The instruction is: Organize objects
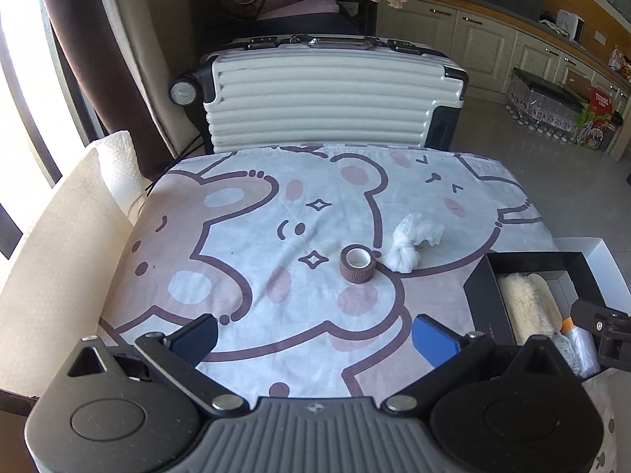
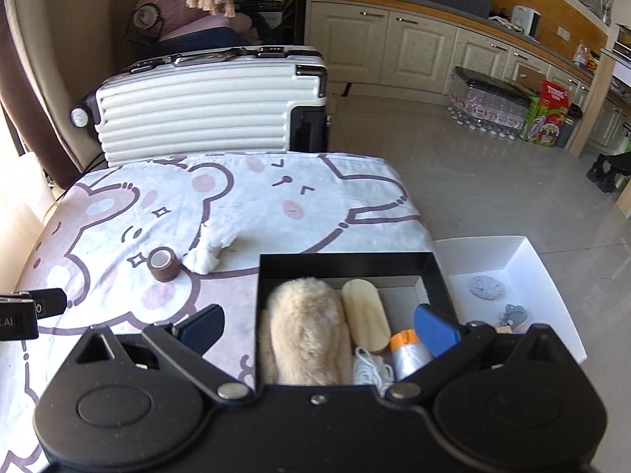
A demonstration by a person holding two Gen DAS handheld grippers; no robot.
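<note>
Two hand-held grippers, both spread wide and empty, over a cartoon-bear tablecloth (image 1: 276,244).

Under the right gripper (image 2: 319,329) sits a black box (image 2: 347,262) (fluffy items inside). Ahead of the left gripper (image 1: 315,335), slightly right, a knotted white cloth (image 1: 410,246) lies just beside a brown tape roll (image 1: 357,264).

One tape roll (image 1: 357,264), one knotted cloth (image 1: 410,246), two boxes (image 2: 347,262), perhaps six items inside.
</note>
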